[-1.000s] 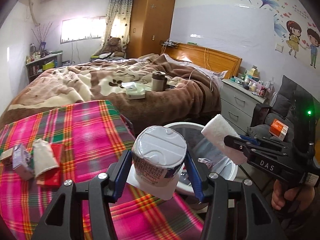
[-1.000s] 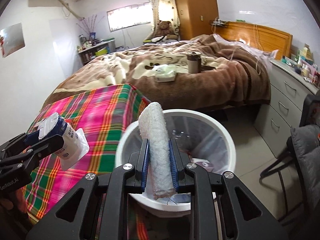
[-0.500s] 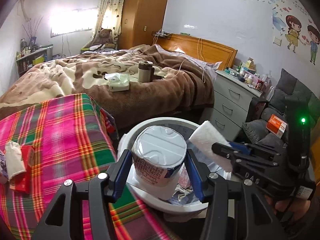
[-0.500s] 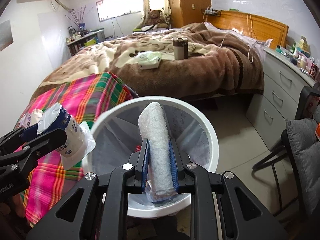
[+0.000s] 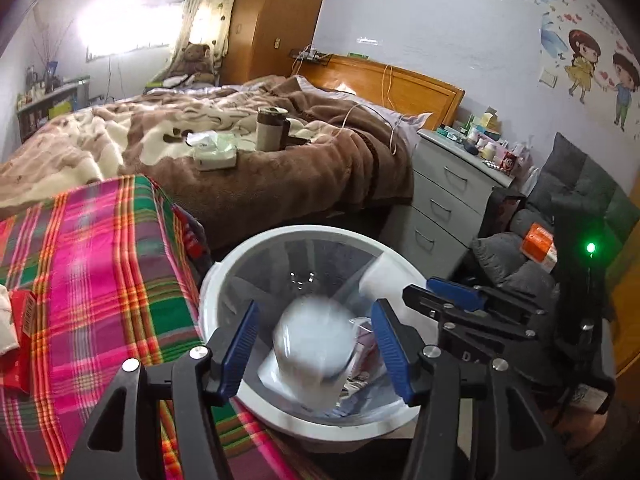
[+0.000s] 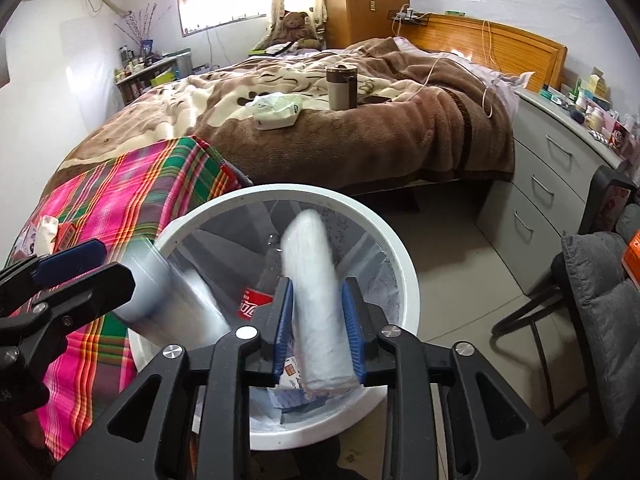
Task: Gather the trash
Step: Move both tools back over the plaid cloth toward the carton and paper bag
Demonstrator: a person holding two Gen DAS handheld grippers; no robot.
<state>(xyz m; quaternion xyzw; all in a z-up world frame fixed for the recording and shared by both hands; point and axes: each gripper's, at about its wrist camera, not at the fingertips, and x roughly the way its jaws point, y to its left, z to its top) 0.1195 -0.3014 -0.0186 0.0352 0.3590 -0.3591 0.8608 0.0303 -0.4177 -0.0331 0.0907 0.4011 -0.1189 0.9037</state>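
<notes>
Here both grippers hang over the white bin (image 5: 224, 276), which stands on the floor just beside the plaid tabletop (image 5: 100, 248). The left gripper (image 5: 316, 350) has its jaws spread wide, and the lidded cup (image 5: 314, 346), a pale motion-blurred cylinder, sits between them but touches neither pad; it looks to be dropping straight down into the bin. The right gripper (image 6: 318, 322) has its jaws parted too, with the rolled white towel (image 6: 314, 296) between them, its long axis running forward along the fingers, its near end low; whether a pad touches it I cannot tell. Deeper in the bin lies a red-labelled bottle (image 6: 256, 300). More litter (image 5: 14, 320) remains on the tabletop, nearer the left gripper.
</notes>
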